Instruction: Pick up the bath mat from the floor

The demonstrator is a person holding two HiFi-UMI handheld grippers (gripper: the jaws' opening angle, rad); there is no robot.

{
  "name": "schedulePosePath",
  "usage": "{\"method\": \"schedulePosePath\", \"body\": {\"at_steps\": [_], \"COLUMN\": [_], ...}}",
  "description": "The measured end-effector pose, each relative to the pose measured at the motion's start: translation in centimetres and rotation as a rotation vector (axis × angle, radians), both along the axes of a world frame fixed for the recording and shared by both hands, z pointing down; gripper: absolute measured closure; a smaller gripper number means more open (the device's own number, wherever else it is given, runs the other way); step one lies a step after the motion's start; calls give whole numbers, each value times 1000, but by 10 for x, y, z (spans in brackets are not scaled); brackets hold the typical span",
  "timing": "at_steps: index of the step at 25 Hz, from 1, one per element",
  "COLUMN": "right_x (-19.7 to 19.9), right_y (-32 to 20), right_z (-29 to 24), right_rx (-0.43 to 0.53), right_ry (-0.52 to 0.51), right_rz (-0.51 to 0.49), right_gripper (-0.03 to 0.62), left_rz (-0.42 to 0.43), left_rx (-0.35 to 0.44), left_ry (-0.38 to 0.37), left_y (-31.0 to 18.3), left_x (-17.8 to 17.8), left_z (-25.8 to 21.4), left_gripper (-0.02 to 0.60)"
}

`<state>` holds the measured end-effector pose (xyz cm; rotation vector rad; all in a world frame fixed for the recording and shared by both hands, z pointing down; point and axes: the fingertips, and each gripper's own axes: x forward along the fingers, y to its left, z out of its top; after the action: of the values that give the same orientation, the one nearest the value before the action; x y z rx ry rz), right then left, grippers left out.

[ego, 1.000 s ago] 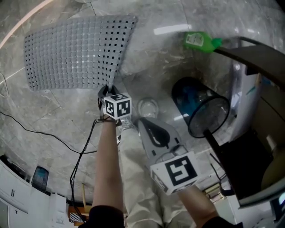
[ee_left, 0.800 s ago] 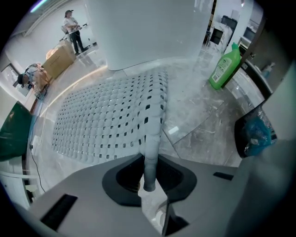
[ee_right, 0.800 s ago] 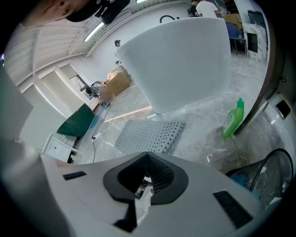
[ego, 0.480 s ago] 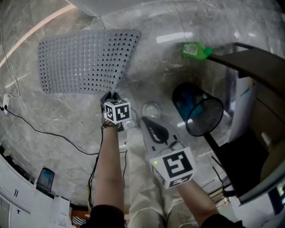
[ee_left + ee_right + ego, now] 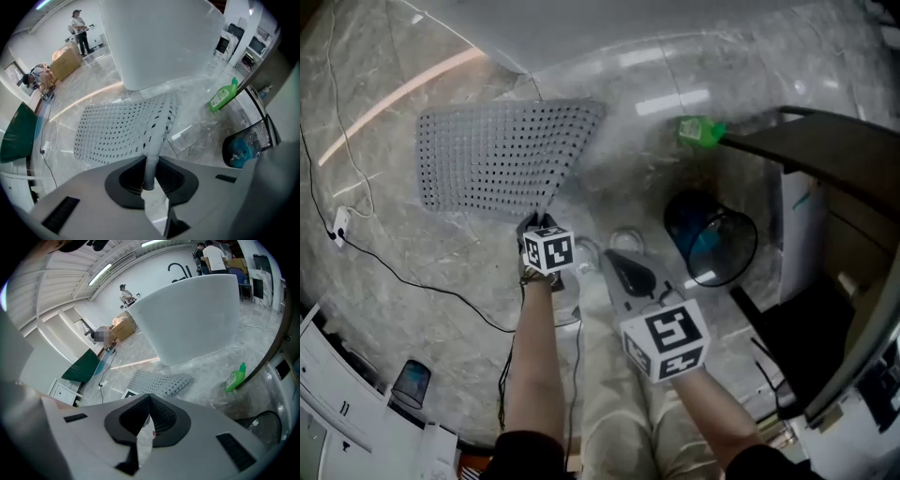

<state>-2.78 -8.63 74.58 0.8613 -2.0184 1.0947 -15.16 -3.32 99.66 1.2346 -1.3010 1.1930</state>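
In the head view a black cable (image 5: 441,291) trails over the marble floor (image 5: 394,234) at about 8 o'clock from the person's arms. The bath mat (image 5: 502,155), a grey perforated sheet, lies spread at about 11 o'clock from the left gripper (image 5: 536,222), beside the foot of a white tub (image 5: 159,42).

The left gripper points straight down and clamps the mat's near corner. In the left gripper view that corner is bunched into a narrow roll that runs up between the pads of the left gripper (image 5: 149,180). The jaws have just been closing, and they are squeezed on the roll. From the pinch the mat (image 5: 122,131) slopes away and down, so only the gripped corner looks raised, while the broad far part seems to rest flat on the floor.

The right gripper (image 5: 623,267) hovers at about 4 o'clock from the left one, apart from the mat. In its own view the tips of the right gripper (image 5: 143,427) meet with nothing between them. A black mesh bin (image 5: 712,239) stands at 2 o'clock from it and a green bottle (image 5: 698,131) lies at 1 o'clock.

As I judge it, the grasp is made and the lift is barely begun; most of the mat has yet to come off the floor.
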Motion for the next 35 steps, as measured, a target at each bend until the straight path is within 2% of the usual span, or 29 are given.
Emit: {"method": "schedulePosePath", "body": {"at_steps": [8,16,21,27,35], "right_x": [-1,-1,1,2,5], "right_y": [-9,-9,-9,-11,-9], "right_z": [-46,-95,-129,-164,-214], "right_rx": [4,17,-1,27,75], "right_ry": [-18,3,-19,-14,-5], "right_rz": [14,-23,-4,-20,-64], "right_gripper": [582,582,582,582,582], "left_rz": [-9,-16,6,28,14], "left_rx": [22,21,19,31,59], "left_ry": [14,71,96,108,109], "left_y": [-10,-5,-2,3,10], "left_x": [-5,15,24,22,17], "left_z": [-57,-114,-153,-197,-263], "left_gripper": [529,529,531,531,531]}}
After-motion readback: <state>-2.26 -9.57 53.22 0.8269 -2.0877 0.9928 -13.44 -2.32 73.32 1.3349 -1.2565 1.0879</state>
